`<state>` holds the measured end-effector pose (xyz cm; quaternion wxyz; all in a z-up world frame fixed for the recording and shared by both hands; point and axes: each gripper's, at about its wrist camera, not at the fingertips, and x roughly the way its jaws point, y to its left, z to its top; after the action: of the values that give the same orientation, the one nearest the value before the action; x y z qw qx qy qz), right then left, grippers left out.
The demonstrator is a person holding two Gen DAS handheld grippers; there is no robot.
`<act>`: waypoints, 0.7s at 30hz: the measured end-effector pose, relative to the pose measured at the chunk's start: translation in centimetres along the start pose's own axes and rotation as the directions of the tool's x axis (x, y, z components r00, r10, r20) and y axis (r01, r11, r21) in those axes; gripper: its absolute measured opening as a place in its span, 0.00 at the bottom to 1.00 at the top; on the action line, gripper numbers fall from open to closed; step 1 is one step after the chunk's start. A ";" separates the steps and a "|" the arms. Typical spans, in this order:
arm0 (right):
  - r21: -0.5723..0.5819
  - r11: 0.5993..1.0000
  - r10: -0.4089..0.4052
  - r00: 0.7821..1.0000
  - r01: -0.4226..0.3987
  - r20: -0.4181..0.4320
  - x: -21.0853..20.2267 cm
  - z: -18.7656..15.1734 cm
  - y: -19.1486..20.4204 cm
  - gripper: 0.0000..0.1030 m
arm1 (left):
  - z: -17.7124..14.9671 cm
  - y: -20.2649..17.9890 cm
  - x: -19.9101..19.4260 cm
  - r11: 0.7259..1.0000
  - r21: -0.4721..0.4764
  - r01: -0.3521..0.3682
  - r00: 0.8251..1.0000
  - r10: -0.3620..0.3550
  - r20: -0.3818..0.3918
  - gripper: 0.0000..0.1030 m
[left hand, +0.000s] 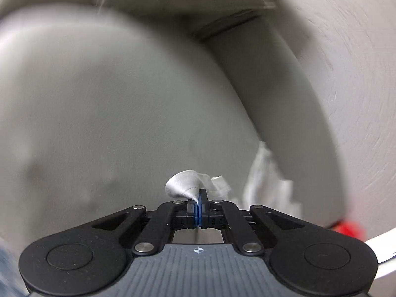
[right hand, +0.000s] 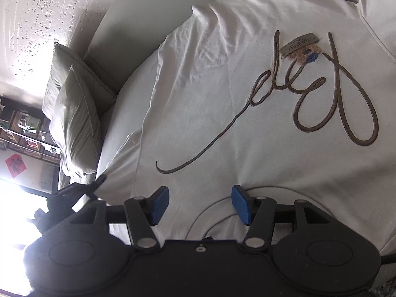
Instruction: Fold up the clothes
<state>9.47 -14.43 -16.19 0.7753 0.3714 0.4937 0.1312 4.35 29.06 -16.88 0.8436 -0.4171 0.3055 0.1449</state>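
- Pinching a small fold of white cloth (left hand: 184, 184), the left gripper (left hand: 198, 199) has its jaws fully together, the blue pads meeting on the fabric, which puffs out just above the tips.
- Beyond that pinch, the left wrist view is smeared by motion blur: a wide grey surface (left hand: 111, 99) fills most of it, more rumpled white fabric (left hand: 264, 185) trails off to the right of the gripper, and a small red thing (left hand: 346, 229) sits at the right edge, too blurred to identify.
- Over on the other side, the right gripper (right hand: 200, 204) stands with its jaws well apart, nothing between the blue pads (right hand: 160, 204); they hover just over the garment near its collar (right hand: 222, 212).
- Under and ahead of the right gripper lies a white T-shirt (right hand: 222, 99), spread front-up on a bed (right hand: 116, 27), with brown script lettering (right hand: 321, 104) across the chest and a small woven label (right hand: 299, 43) near it.
- At the left, beside the shirt, a pale pillow (right hand: 74, 116) leans against the headboard end.
- Farther left, shelves (right hand: 22, 128) and a red paper square (right hand: 14, 165) show by a bright window.
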 end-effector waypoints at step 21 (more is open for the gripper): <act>-0.006 0.999 -0.037 0.991 0.038 0.131 -7.2 0.9 -1.9 0.61 | -5.4 -2.9 -6.4 0.931 0.339 -0.134 0.991 0.134 0.023 0.16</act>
<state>6.54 -20.25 -12.49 0.8098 0.3666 0.4483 0.0943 -1.21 23.10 -13.54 0.8910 -0.2435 0.3537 0.1472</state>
